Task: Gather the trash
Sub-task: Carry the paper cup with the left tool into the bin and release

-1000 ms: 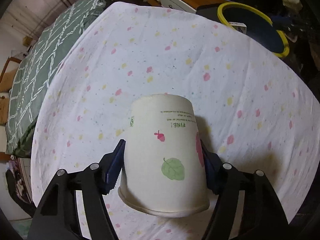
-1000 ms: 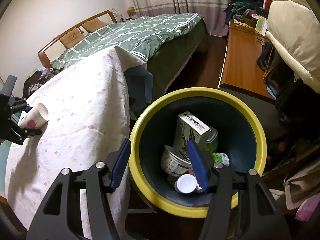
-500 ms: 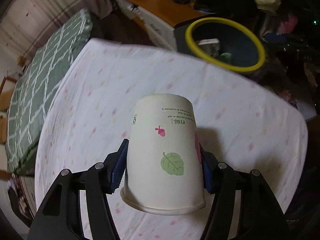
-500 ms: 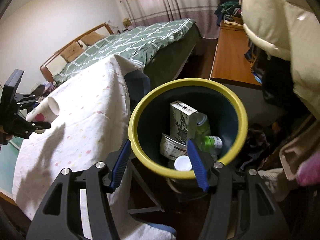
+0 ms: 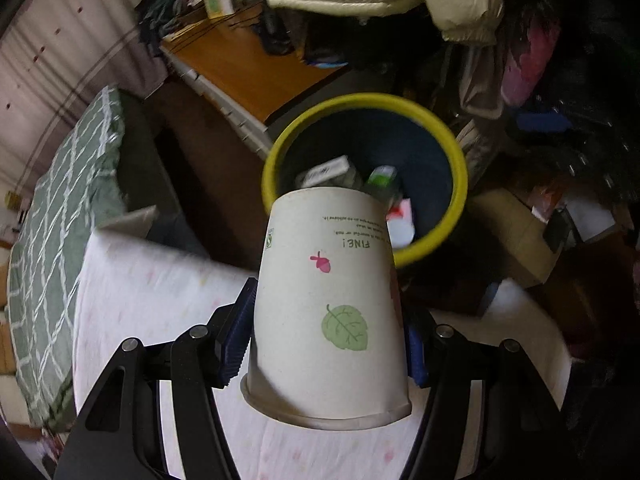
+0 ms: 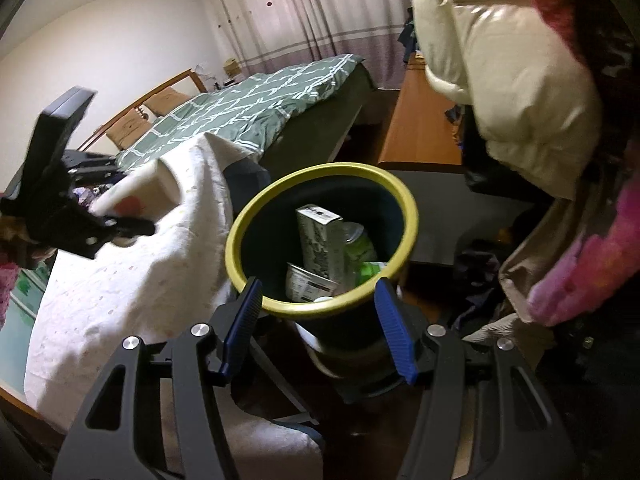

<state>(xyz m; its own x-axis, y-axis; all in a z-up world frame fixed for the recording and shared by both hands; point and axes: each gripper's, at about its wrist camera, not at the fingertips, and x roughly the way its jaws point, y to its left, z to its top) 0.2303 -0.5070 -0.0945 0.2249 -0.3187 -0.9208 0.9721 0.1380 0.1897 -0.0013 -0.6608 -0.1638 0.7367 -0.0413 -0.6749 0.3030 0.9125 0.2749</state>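
Your left gripper (image 5: 326,340) holds the paper cup (image 5: 326,300) by its sides, blue pads pressed against the wall near the rim, the cup's closed base pointing ahead and its open mouth toward you. In the left wrist view the cup hangs past the far edge of the spotted sheet (image 5: 160,300), and its base overlaps the near rim of the yellow-rimmed bin (image 5: 460,184), so you are close to the drop but, as I judge it, not yet squarely over the opening.

Your right gripper (image 6: 318,328) stands about half open with nothing between its pads; the bin only shows through the gap, and the pads do not touch it.

The main risk is letting go too soon. The cup is light and tapered, and released here it could strike the near rim and bounce to the floor between the bin and the sheet's edge. Bring it further over the middle first.

The bin already holds a carton (image 6: 320,236), a green bottle (image 6: 360,244) and a tub (image 6: 308,286), piled fairly high, so a cup dropped from height could glance off them and hop out.

Squeeze no harder: the thin wall near the rim buckles easily, and a crushed cup may cling to one pad rather than fall clean.

Keep the right gripper off the rim; a knock would tip or shift the bin just as you release.
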